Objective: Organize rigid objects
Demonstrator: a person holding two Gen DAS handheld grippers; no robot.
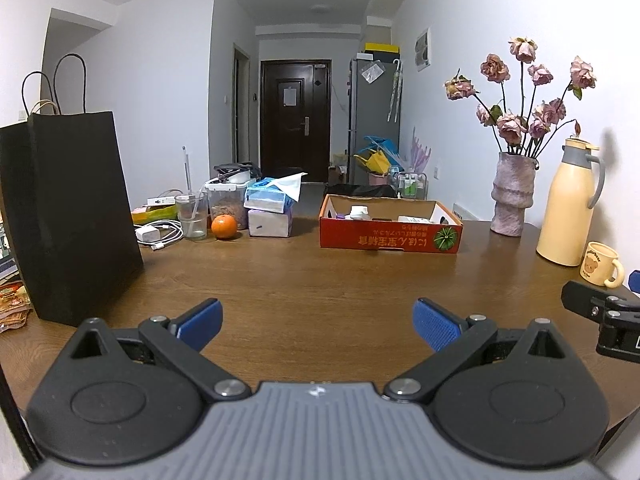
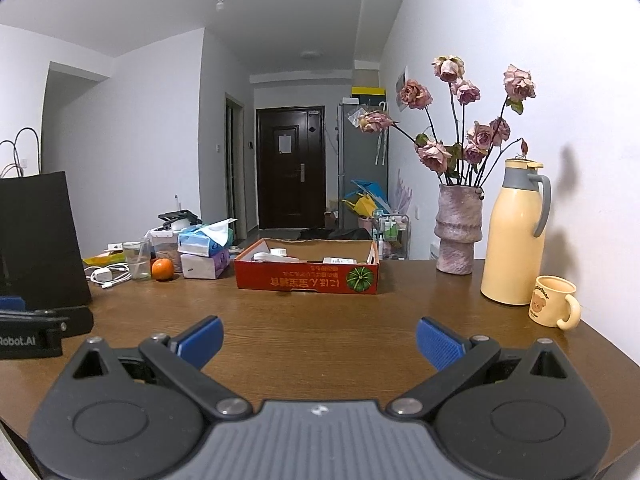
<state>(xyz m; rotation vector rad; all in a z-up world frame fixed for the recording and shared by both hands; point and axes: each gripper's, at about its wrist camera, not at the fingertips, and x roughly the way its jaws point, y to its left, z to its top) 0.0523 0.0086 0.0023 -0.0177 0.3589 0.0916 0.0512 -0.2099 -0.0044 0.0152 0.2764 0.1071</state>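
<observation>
Both my grippers, left gripper (image 1: 318, 322) and right gripper (image 2: 319, 340), spread wide, empty; red cardboard box (image 2: 306, 276) well ahead of fingertips. Reaching carelessly might clip the bear mug (image 2: 554, 301).

- Black paper bag (image 1: 68, 216): contents hidden behind its opaque side; in the right wrist view (image 2: 38, 240) cut off by the left edge.
- Red cardboard box (image 1: 390, 236): front wall hides the lower parts of the white items inside; their kind too small to tell.
- Right gripper (image 1: 604, 316): only a black part shows at the left wrist view's right edge; jaws out of view.
- Left gripper (image 2: 36, 328): cut off at the right wrist view's left edge.
- Snack packets (image 1: 12, 304): partly cut off by the left edge, print unreadable.
- Lidded container (image 1: 226, 204): partly hidden behind the orange (image 1: 224, 227).
</observation>
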